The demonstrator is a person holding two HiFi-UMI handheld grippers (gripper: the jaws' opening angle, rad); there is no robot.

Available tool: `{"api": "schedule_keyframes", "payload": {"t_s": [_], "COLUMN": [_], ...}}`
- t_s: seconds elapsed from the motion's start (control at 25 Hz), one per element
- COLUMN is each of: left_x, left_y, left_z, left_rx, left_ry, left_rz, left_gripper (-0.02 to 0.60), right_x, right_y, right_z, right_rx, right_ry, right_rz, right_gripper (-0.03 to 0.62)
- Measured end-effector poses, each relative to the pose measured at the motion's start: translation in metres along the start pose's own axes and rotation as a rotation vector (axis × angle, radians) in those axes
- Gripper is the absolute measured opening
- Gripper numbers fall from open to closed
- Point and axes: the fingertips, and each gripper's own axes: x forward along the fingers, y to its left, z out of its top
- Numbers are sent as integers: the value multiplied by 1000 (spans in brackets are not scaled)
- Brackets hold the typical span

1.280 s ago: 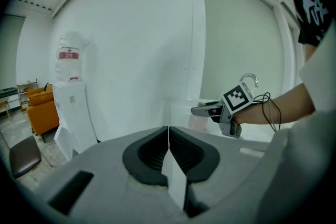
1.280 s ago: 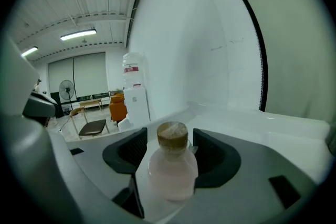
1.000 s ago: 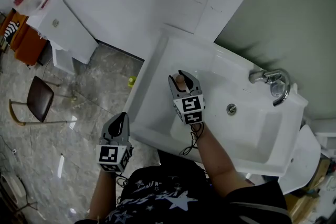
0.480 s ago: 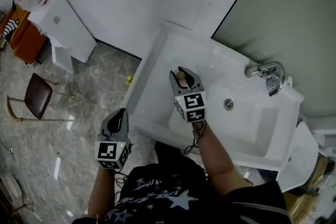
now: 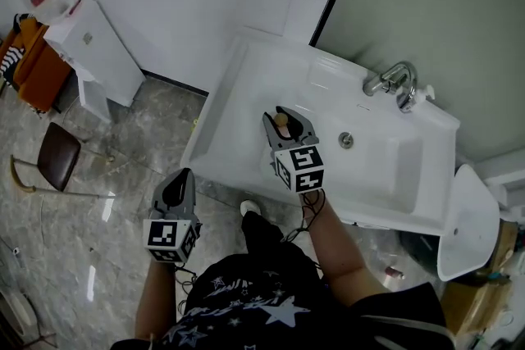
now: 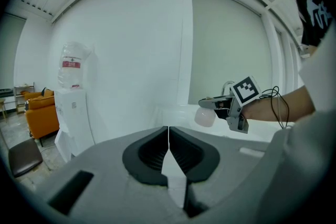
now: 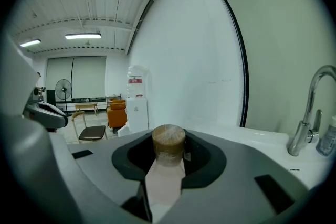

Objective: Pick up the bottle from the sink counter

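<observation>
Wood-capped pale bottle (image 7: 168, 147) is clamped between the right gripper (image 5: 284, 120) jaws, over the white sink counter (image 5: 234, 127), left of the basin (image 5: 385, 168). Left gripper (image 6: 168, 139) jaws are pressed together with nothing between them. It hangs over the marble floor (image 5: 107, 176), well apart from the counter.

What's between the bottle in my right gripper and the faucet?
Only bare white sink: in the head view nothing stands between the bottle and the faucet; the drain sits off that line.
</observation>
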Motion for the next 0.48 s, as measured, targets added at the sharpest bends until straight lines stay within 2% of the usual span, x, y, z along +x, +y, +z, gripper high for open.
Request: {"api": "schedule_keyframes", "payload": {"t_s": [0.48], "left_x": [-88], "left_y": [-35], "left_z": [-27], "left_rx": [40], "left_ry": [-36], "left_rz": [-68], "left_gripper": [22], "right_x": [-113], "right_y": [50], "right_z": [-10], "right_rx": [19], "right_ry": [-35], "right_rz": [-74], "right_gripper": [121]}}
